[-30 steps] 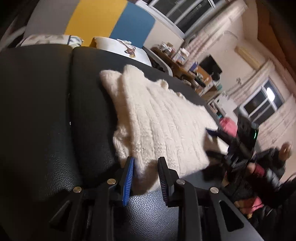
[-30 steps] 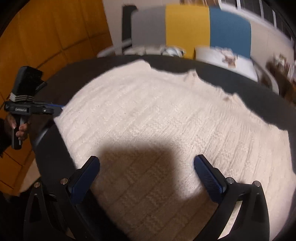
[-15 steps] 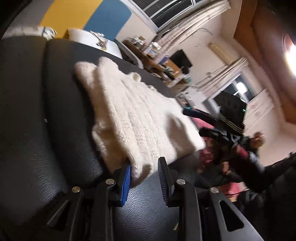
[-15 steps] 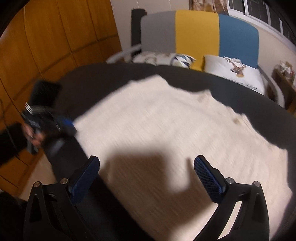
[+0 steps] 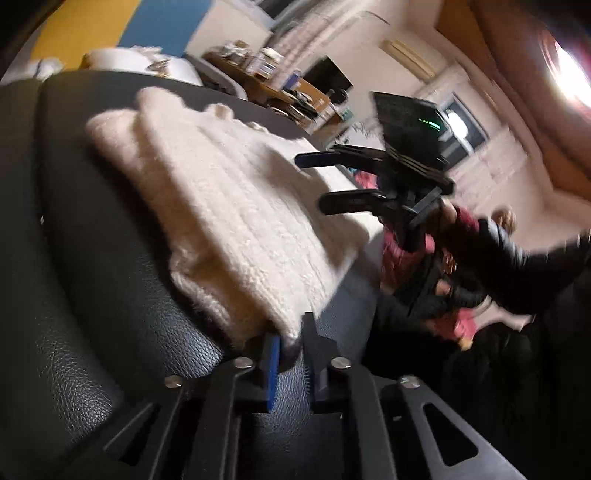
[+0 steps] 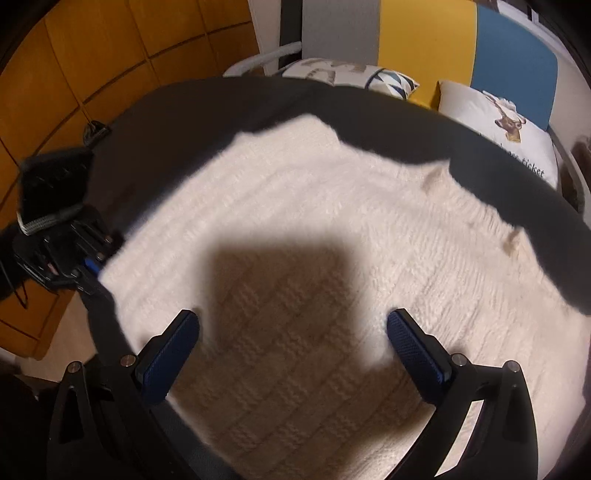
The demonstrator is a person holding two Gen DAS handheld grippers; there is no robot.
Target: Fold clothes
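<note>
Right now my left gripper has its pads pinched on the near corner of the cream knit sweater, which lies spread flat on the black leather surface; the knit is bunched between the blue pads, so I read that as a firm clamp. My right gripper hangs over the middle of the sweater with its jaws wide apart and nothing between them, its shadow falling on the weave below.

To do this fold well, I judge the right side needs its own corner or edge on the same hem before anything is lifted, so both ends travel together and the thick knit does not twist. I would bring those open jaws down onto the fabric edge, not the middle, take a deep bite because the wool is bulky and springy, then carry the hem across in one level sweep.

Around the work: two printed pillows sit just beyond the far edge against a grey, yellow and blue headboard, and an orange wooden wardrobe stands to one side. Nothing rests on the sweater itself. The main hazard I see is the two grippers crowding each other over the near edge
</note>
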